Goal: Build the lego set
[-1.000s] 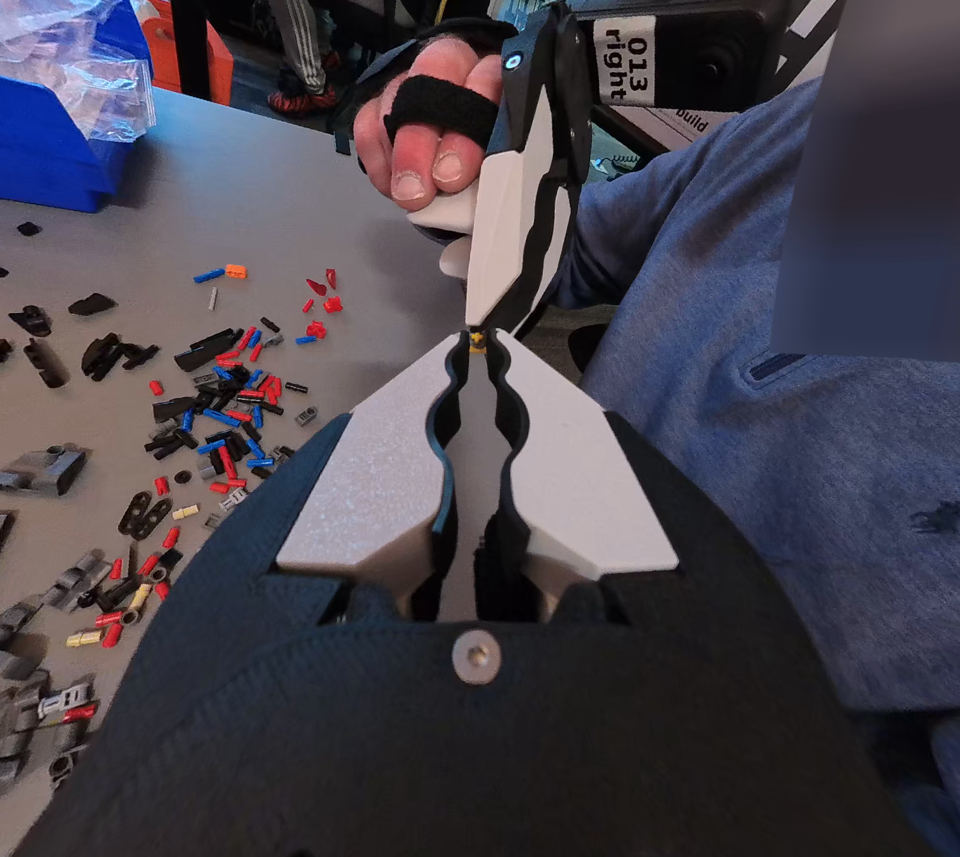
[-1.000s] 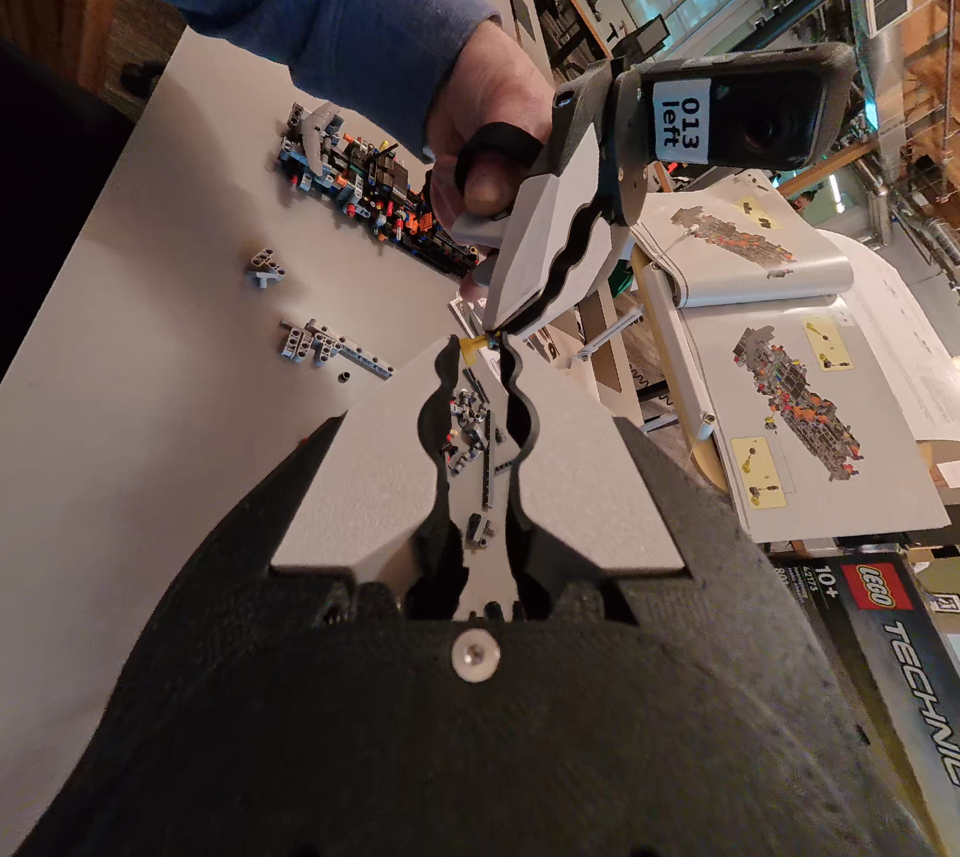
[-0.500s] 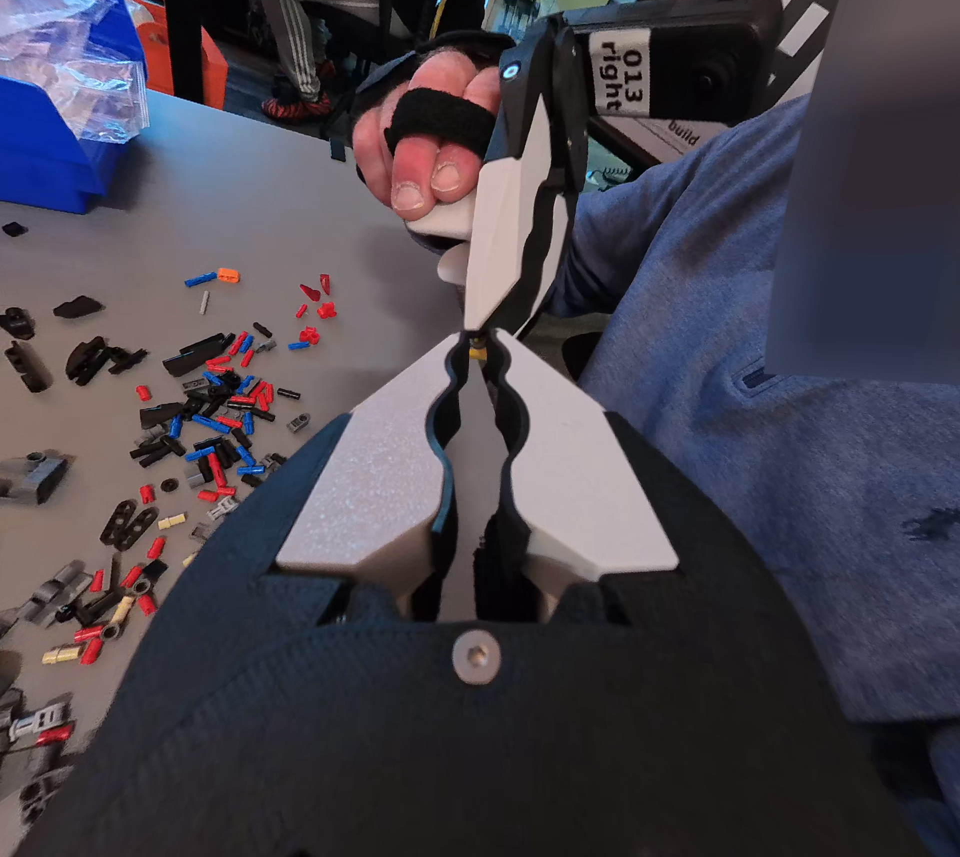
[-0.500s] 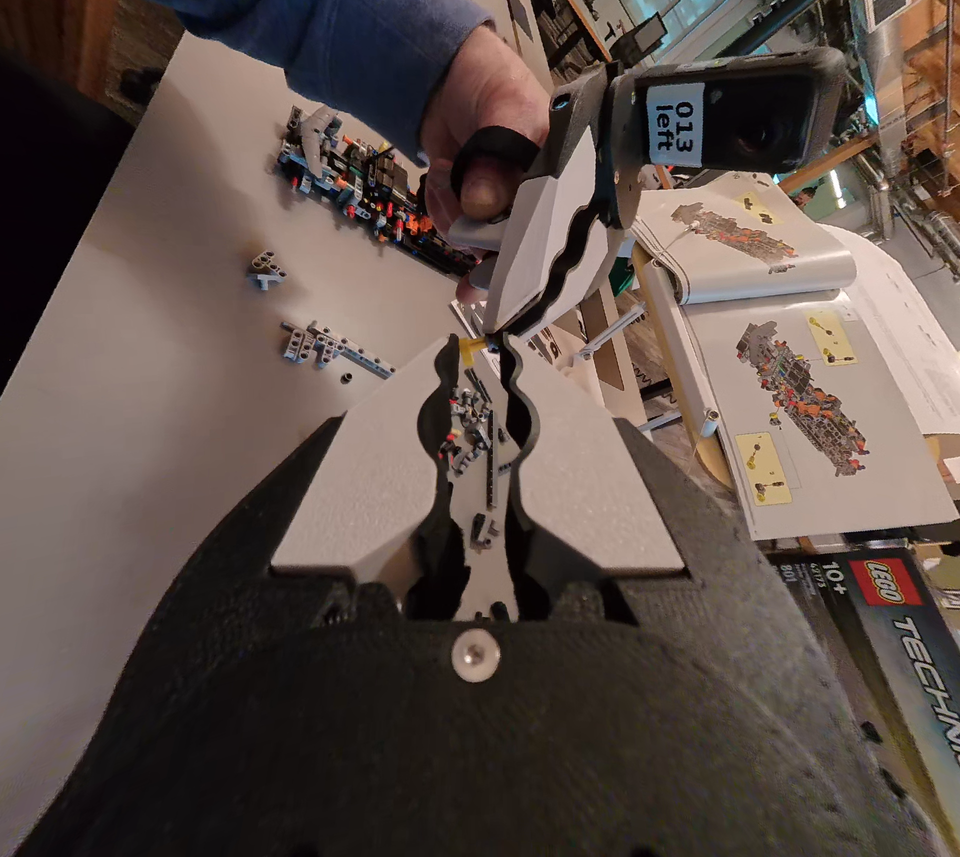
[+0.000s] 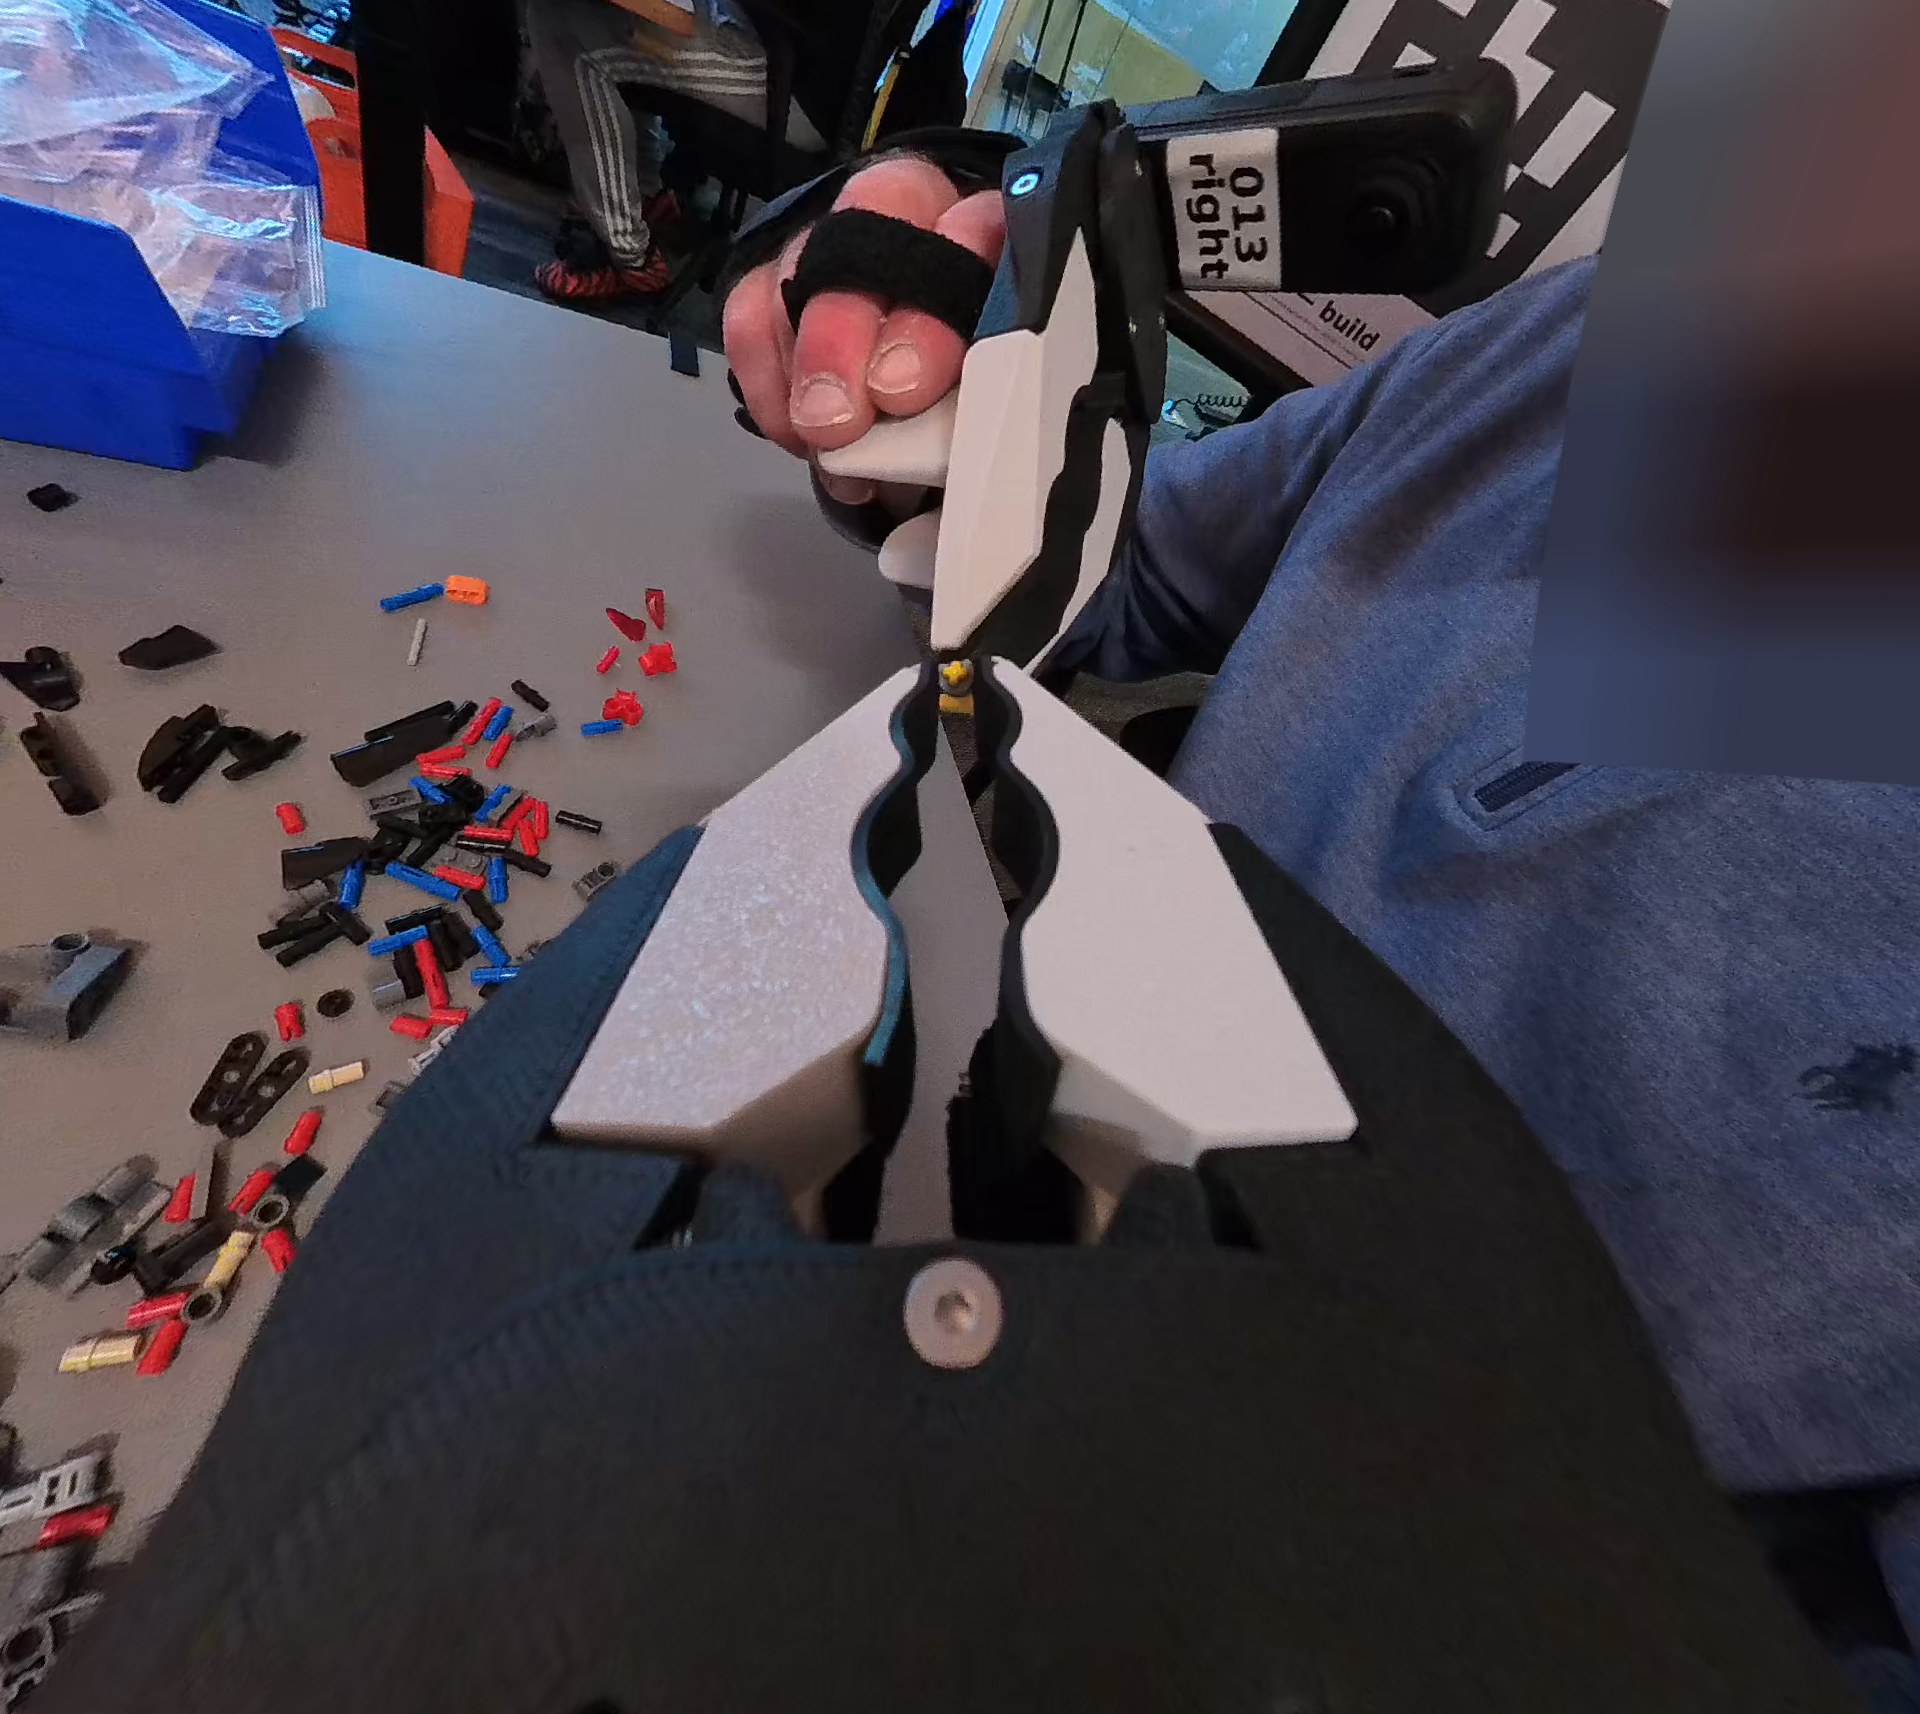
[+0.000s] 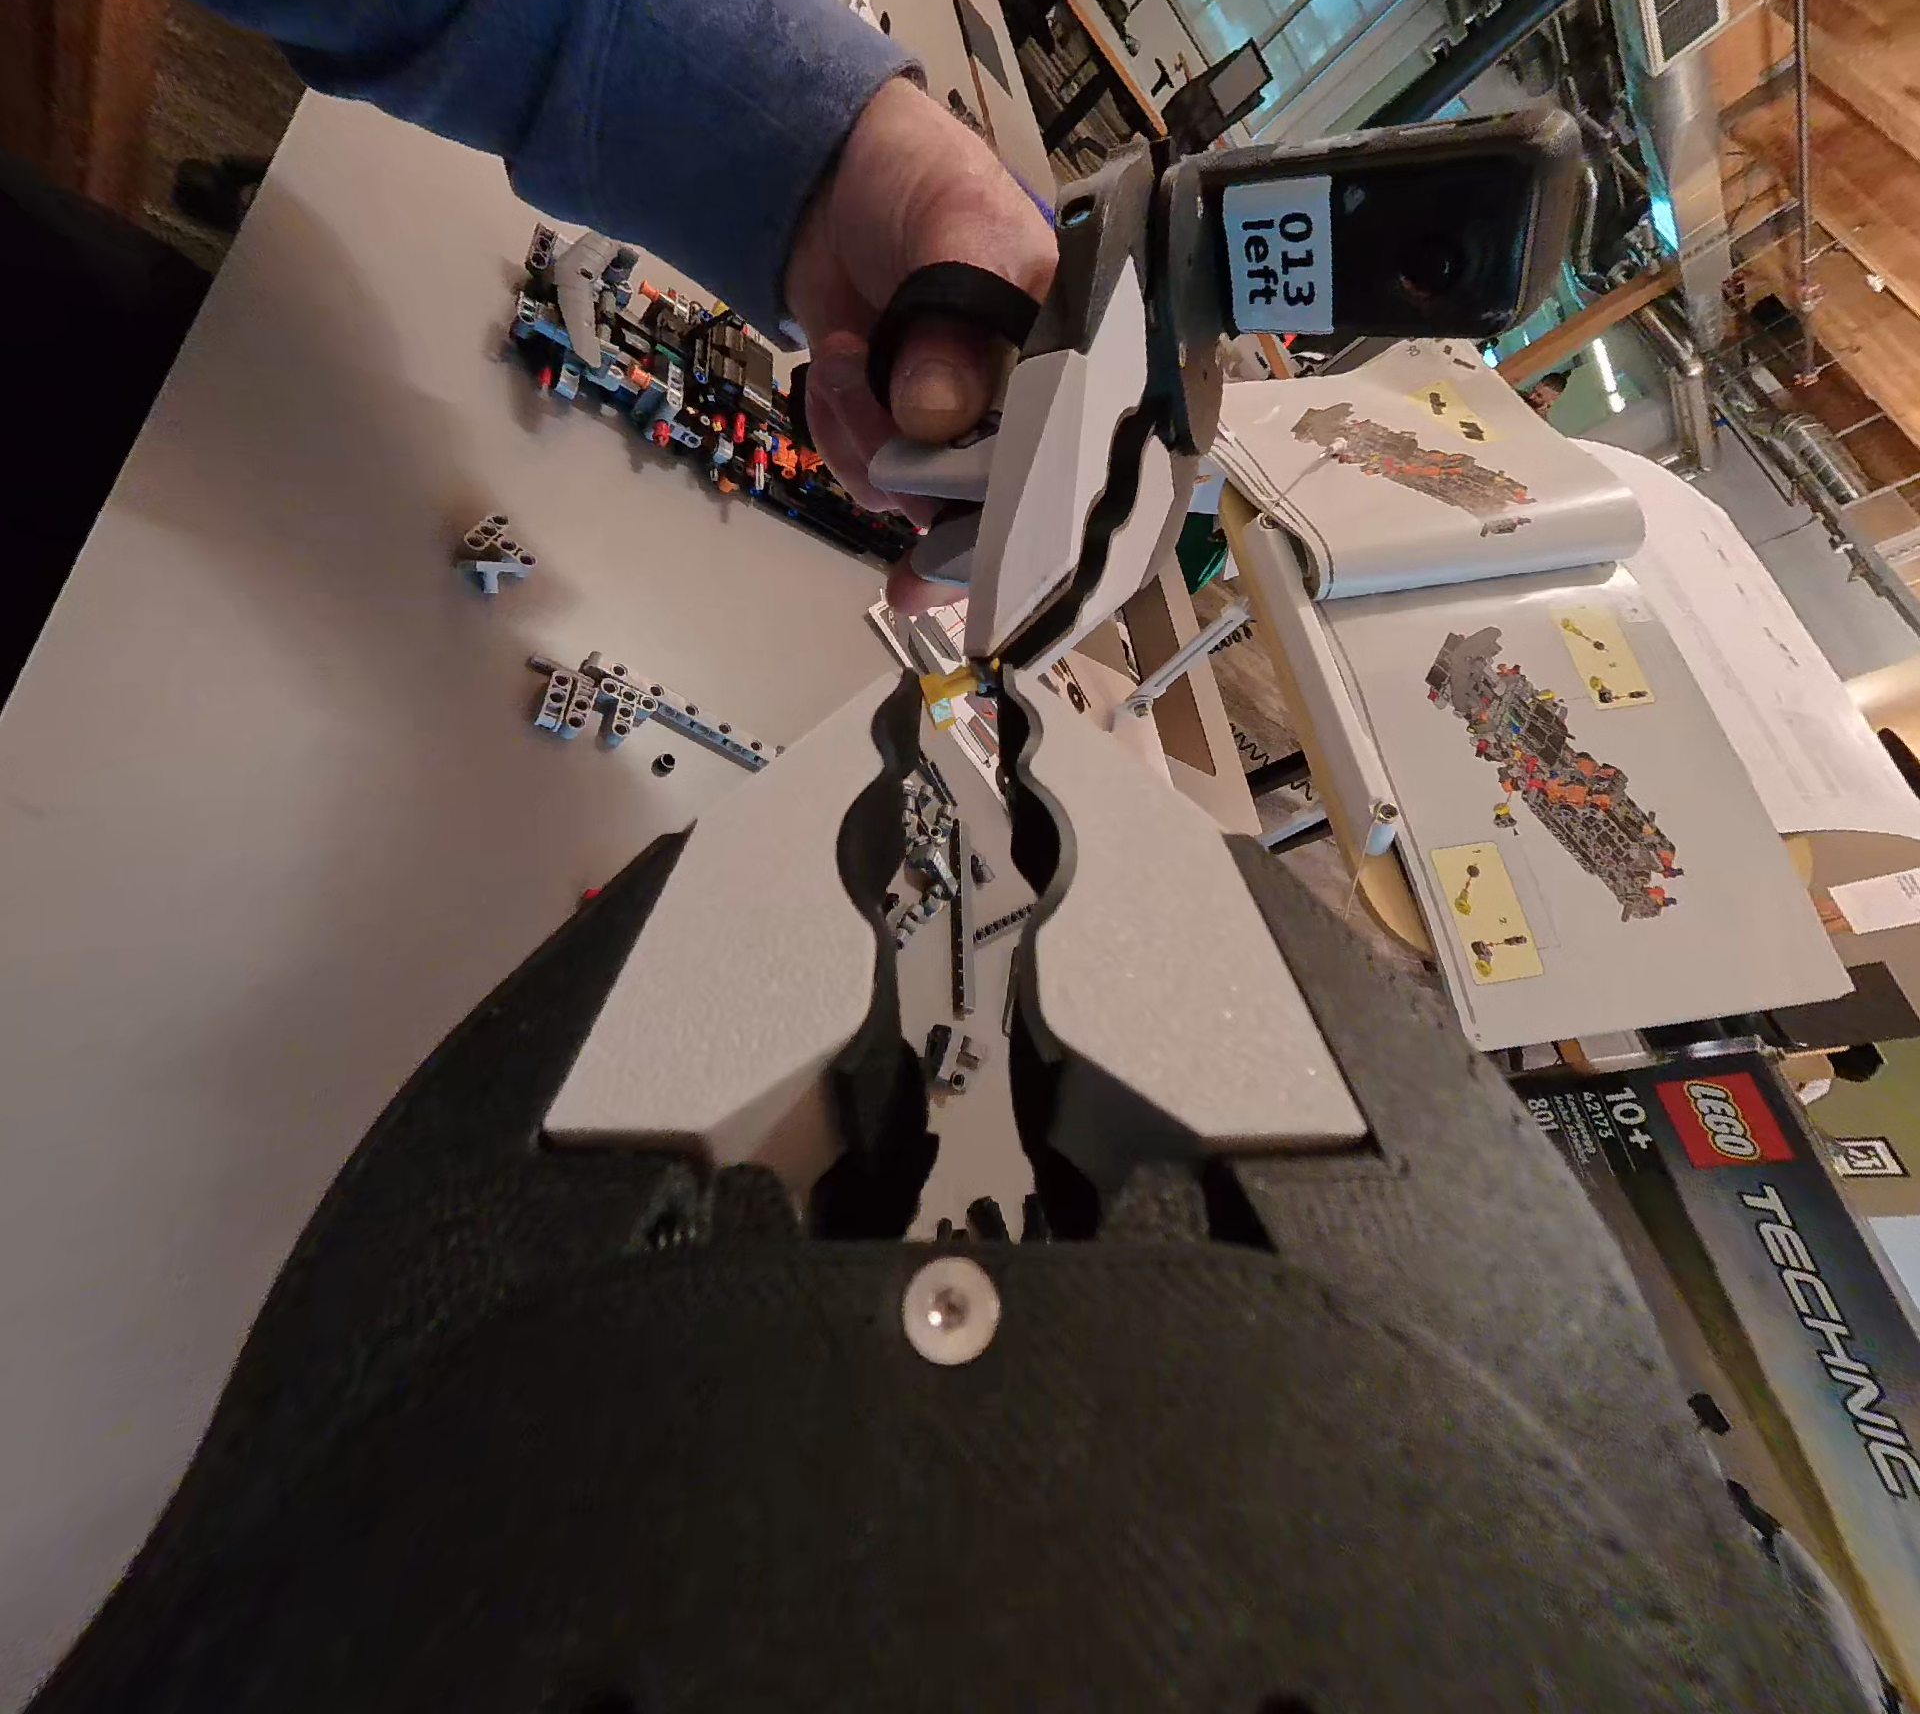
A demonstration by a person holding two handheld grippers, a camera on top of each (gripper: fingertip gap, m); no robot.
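Two grippers meet tip to tip over the table edge, a tiny yellow piece between them.

Left wrist view: left gripper fingers nearly closed, pinching the yellow piece at the very tips. Right gripper comes down from above the piece, fingers pressed together, its point touching the piece's top; likely nipping a dark pin there, too small to confirm. Loose parts pile lies left of the piece on the grey table, well apart. Blue bin far left of it. Piece's long axis unreadable here, seen end-on.

Right wrist view: right gripper narrowly parted, gripping the yellow piece at its tips. Piece's long axis runs crosswise toward the left gripper, whose closed tip sits just above-right, touching the dark end. Judged step: pressing pin and yellow connector together along that axis. Partly built model up-left of the piece, grey subassembly left, instruction booklet right. Joint itself hidden by fingertips; seating depth can't be told.
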